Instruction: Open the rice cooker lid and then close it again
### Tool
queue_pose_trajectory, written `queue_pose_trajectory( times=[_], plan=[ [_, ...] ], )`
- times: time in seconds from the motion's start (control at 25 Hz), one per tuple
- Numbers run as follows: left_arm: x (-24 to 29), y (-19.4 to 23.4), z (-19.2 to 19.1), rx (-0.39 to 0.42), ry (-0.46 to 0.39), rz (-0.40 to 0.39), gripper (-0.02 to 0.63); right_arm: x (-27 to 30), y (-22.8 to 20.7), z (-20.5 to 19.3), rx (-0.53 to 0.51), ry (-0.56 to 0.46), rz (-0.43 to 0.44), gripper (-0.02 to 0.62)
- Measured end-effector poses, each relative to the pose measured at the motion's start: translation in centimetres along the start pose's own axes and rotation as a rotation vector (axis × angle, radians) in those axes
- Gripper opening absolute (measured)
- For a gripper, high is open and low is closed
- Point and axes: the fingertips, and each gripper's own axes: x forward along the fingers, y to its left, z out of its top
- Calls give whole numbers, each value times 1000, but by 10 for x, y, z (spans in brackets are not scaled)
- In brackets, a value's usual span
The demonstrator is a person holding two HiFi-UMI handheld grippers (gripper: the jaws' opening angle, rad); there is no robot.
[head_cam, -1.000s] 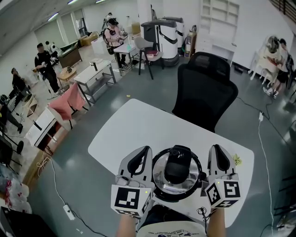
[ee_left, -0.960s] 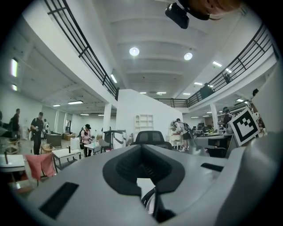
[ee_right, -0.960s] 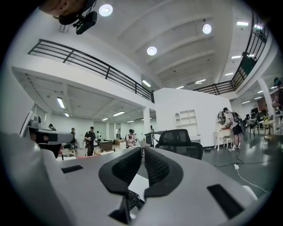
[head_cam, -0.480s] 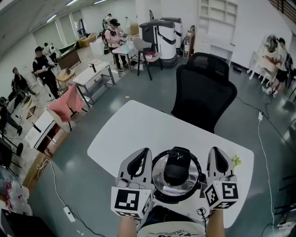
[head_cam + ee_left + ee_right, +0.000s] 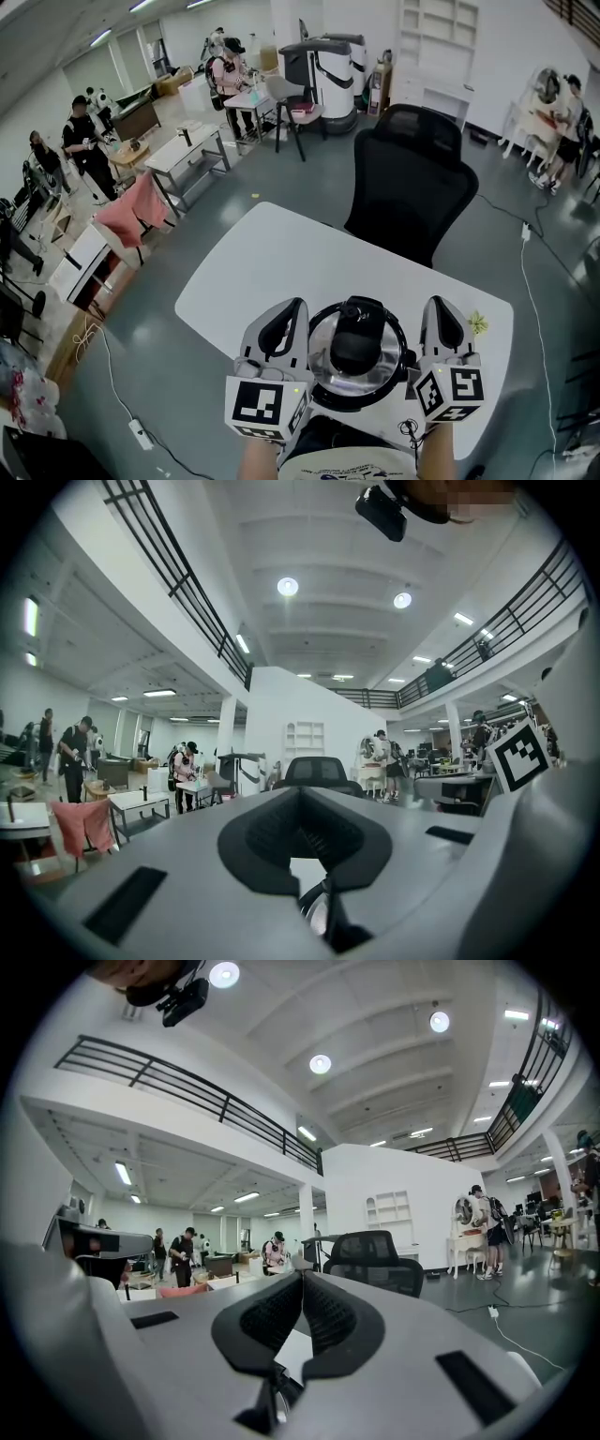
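Head view first: the rice cooker [image 5: 357, 354] sits at the near edge of the white table [image 5: 272, 262], lid down, black handle on top. The left gripper [image 5: 292, 309] and right gripper [image 5: 439, 307] flank it, one on each side just beside its rim, both pointing away toward the black office chair [image 5: 412, 192]. Left gripper view: the dark pads [image 5: 267, 834] are clenched together with nothing between them. Right gripper view: same deal, pads [image 5: 330, 1314] pressed together and empty, chair straight ahead past the tips.
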Motion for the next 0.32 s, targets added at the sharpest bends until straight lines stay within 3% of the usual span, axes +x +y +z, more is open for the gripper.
queue_pose_trajectory(
  times=[0.32],
  plan=[
    [5, -3, 1, 5, 5, -12, 12, 1, -3, 4, -7, -2, -3, 17]
  ],
)
